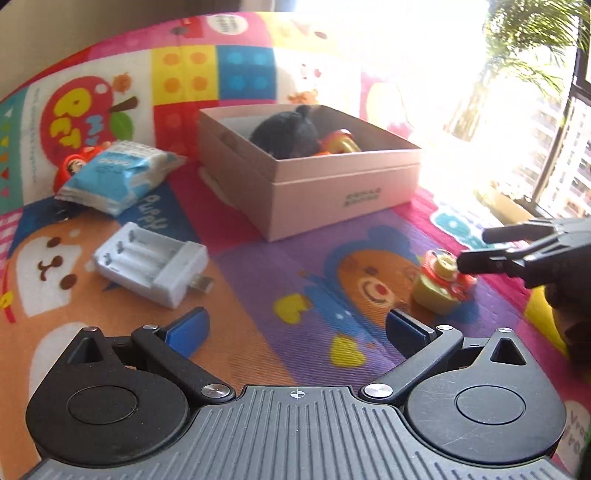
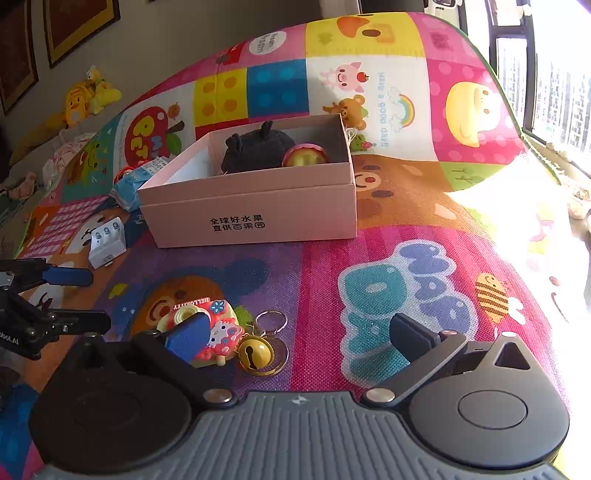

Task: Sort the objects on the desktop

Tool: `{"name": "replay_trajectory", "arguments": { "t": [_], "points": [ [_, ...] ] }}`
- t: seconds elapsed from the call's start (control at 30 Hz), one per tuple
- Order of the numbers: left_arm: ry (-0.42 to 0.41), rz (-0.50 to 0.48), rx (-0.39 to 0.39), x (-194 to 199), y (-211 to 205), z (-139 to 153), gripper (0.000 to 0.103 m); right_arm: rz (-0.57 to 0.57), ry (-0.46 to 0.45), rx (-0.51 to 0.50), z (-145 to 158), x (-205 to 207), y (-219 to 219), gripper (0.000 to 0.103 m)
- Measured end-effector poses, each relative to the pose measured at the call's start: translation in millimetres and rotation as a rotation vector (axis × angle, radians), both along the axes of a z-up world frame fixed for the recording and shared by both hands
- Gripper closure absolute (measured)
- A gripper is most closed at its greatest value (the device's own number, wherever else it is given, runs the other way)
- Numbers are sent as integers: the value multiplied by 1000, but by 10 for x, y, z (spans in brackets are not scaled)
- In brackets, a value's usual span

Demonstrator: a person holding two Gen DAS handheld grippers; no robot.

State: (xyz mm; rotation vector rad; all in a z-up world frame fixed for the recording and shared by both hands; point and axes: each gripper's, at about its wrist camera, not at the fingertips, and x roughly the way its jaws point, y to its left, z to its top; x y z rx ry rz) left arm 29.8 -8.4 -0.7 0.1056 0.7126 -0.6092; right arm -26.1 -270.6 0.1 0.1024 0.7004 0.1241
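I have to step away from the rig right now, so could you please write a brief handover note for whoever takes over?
Left gripper: open, empty, above the mat.
Right gripper: open, at the Hello Kitty keychain toy with its bell, not gripping.
Done: black plush and a red-yellow toy lie in the pink box.
Left: keychain toy, white battery charger, blue-white packet, and the red figure beside it.

1. A colourful cartoon play mat (image 2: 388, 236) covers the surface, printed with bears, a rainbow and toy bricks.
2. Yellow plush toys (image 2: 86, 98) lie heaped by the wall at far left.
3. Framed pictures (image 2: 79, 26) hang above them.
4. A bright window (image 2: 554, 85) stands at right, with palm fronds (image 1: 532, 40) outside.
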Motion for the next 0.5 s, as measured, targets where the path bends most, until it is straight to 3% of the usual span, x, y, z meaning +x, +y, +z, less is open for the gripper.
{"name": "replay_trajectory", "arguments": {
  "t": [0.13, 0.23, 0.3, 0.4, 0.5],
  "points": [
    [-18, -1, 28, -124, -172, -13, 0, 21, -20, -18, 36, -50, 35, 0],
    [-31, 132, 78, -104, -141, -12, 0, 104, -56, -80, 91, -181, 160, 0],
    [-16, 245, 82, -56, -25, -9, 0, 173, -79, -181, 106, -270, 298, 0],
    [4, 376, 21, -21, 190, 4, 0, 241, -72, -295, 105, -307, 423, 0],
    [3, 428, -21, -42, 289, 17, 0, 228, -34, -344, 90, -225, 406, 0]
  ]
}}
